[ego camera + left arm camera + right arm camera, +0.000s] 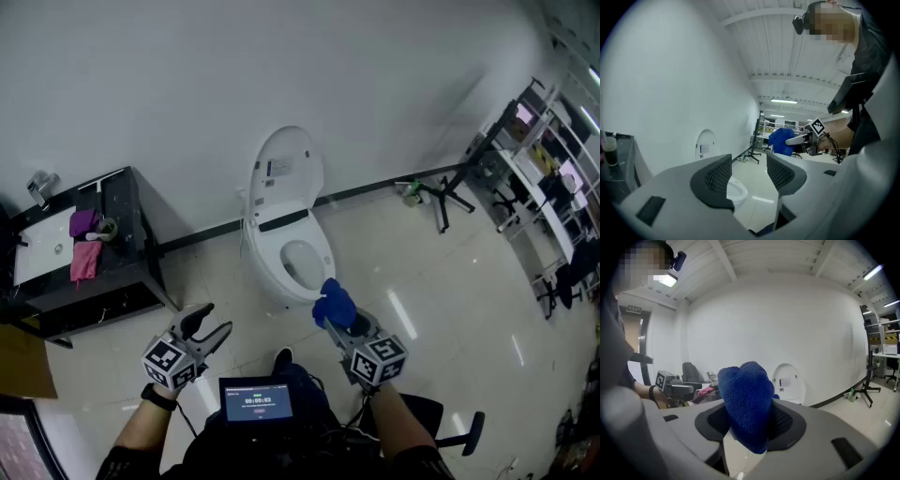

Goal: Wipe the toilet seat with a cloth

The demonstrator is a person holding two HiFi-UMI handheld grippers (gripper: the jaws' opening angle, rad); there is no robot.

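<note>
A blue cloth point(747, 401) is being pinched as a bunched wad between the jaws of the right gripper point(330, 317), with most of the fabric bulging out past the jaw tips. It is probably being carried this way so that a soft pad, not the hard jaws, is presented to the toilet seat point(323, 270). The cloth is being held in the air just in front of the bowl's front rim, apart from the seat, so no wiping is being done yet. The lid point(286, 173) is being left raised against the wall, so the seat ring is being kept open to a reach from above.

The left gripper point(749, 174) is being held with its jaws spread and nothing between them. It is being held low and to the left of the toilet, apparently to be kept out of the wiping path.

A dark vanity point(122, 281) is being shown along the wall at the left. A pink rag point(84, 261) is lying on its top between the white basin point(42, 248) and the top's right edge. A black stand base point(445, 199) is being shown on the floor by the wall to the right, well apart from the toilet. A small screen point(255, 403) is being worn at the person's chest. Nothing is being seen in the way between cloth and seat.
</note>
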